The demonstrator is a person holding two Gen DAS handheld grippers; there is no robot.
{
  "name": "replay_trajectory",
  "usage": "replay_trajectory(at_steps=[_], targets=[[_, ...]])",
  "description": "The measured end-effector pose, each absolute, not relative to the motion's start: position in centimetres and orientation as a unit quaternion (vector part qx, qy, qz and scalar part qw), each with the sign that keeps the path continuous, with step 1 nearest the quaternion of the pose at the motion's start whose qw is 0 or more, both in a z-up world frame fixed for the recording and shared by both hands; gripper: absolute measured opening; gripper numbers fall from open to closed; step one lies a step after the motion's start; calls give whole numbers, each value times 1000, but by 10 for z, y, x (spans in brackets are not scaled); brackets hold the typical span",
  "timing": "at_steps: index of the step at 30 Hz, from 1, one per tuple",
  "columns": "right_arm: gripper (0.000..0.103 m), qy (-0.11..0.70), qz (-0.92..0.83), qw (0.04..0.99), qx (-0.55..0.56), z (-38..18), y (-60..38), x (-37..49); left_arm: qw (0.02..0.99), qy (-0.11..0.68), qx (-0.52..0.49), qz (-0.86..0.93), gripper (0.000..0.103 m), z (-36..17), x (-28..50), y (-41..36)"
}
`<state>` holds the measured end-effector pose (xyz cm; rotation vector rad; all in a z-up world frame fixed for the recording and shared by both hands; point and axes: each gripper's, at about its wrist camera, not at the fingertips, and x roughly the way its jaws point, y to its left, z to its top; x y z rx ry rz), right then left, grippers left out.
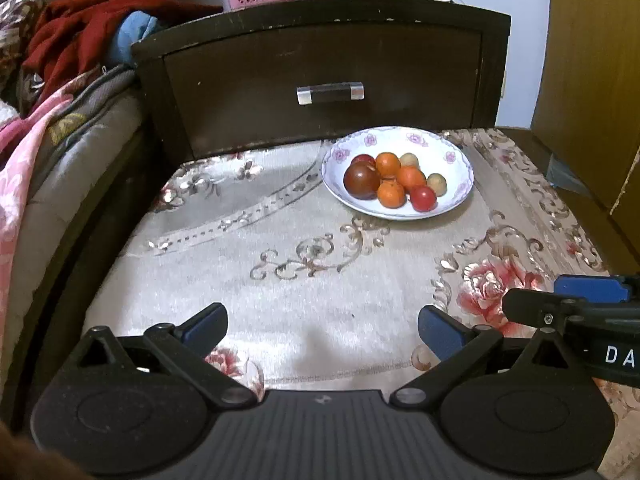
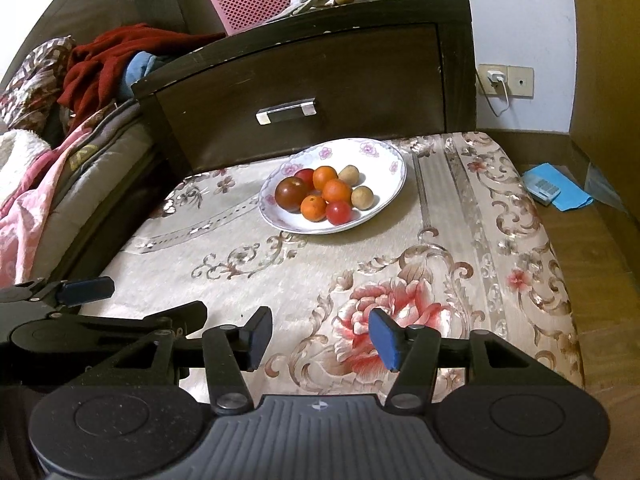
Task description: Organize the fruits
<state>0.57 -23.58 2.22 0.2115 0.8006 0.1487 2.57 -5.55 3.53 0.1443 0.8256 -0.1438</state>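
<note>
A white plate with small pink flowers on the rim, placed on the floral cloth of the desk, close in front of the dark nightstand drawer. Eight round fruits heaped together in the plate: one large dark red-brown fruit at the left side, three orange ones in the middle, two red ones, one at the near edge and one half hidden behind the dark fruit, and two pale beige ones at the right side, possibly longans, though too small to tell. All fruits touching or just beside each other.

Left hand-held gripper low over the near part of the cloth, blue pads spread wide apart, nothing between them, well apart from the plate. Right hand-held gripper just beside it on the right, also low over the large pink rose pattern, pads apart and holding nothing, pointed toward the plate.
</note>
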Motion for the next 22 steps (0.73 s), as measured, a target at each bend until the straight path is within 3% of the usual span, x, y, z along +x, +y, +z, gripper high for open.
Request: replay_trajectory(at_steps=[22], targets=[[52, 390, 77, 912, 102, 19, -230, 1, 912, 403, 53, -59, 103, 31, 26, -49]])
